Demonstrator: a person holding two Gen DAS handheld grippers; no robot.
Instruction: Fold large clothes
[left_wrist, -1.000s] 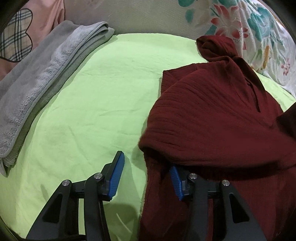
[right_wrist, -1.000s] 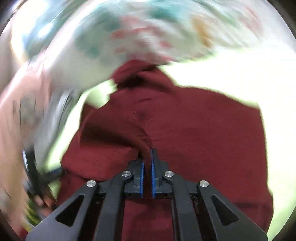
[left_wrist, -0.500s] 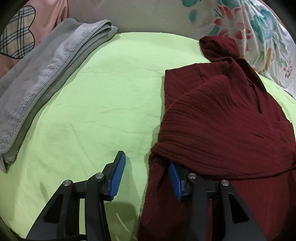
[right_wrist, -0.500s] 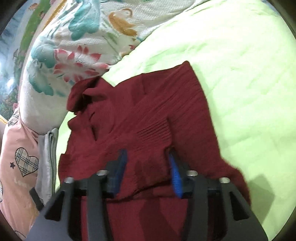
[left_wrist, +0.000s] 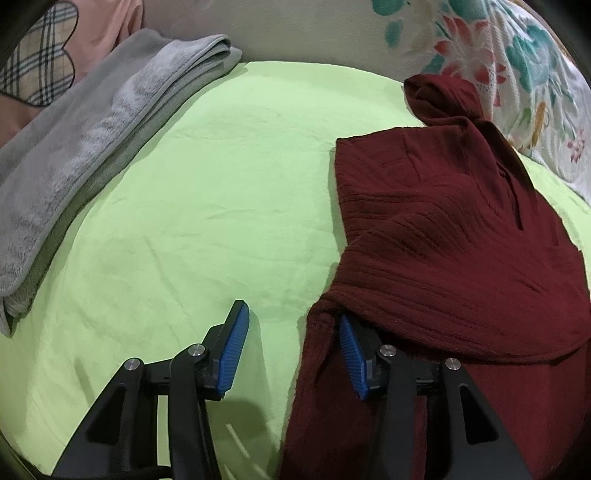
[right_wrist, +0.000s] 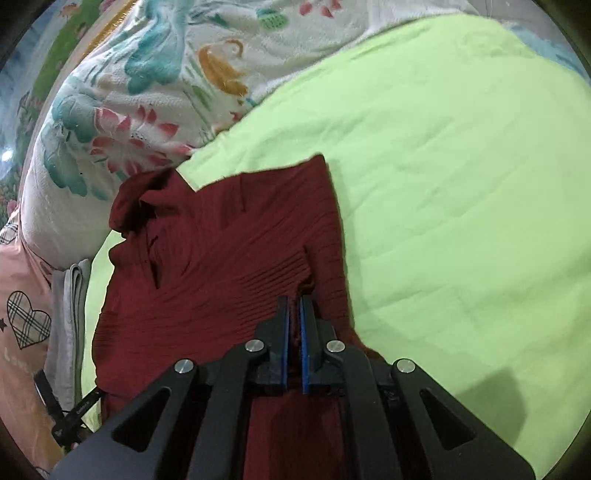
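Left gripper (left_wrist: 291, 317): jaws apart and opening, nothing pressed between the blue pads; the left-edge hem of the maroon garment (left_wrist: 461, 258) lies partly in the gap, draped against the right-hand pad, while the left-hand pad stands clear over bare sheet. Right gripper (right_wrist: 293, 306): jaws closed on a pinch of the maroon garment (right_wrist: 221, 273), a ridge of ribbed fabric rising between the pads.

Garment lies on the green bedsheet (left_wrist: 221, 192), partly folded: an upper ribbed layer is laid diagonally over a lower layer. A bunched end, sleeve or collar (cannot tell which), sits at the far edge of the bed, touching the floral quilt (left_wrist: 517, 66).

Right wrist view: the garment's right edge is straight, with open sheet (right_wrist: 461, 184) beyond it toward the right side of the bed.

Folded grey towel (left_wrist: 85, 155) lies along the left edge of the bed, well apart from the garment. A pink pillow with a plaid heart (left_wrist: 40, 70) sits behind the towel.
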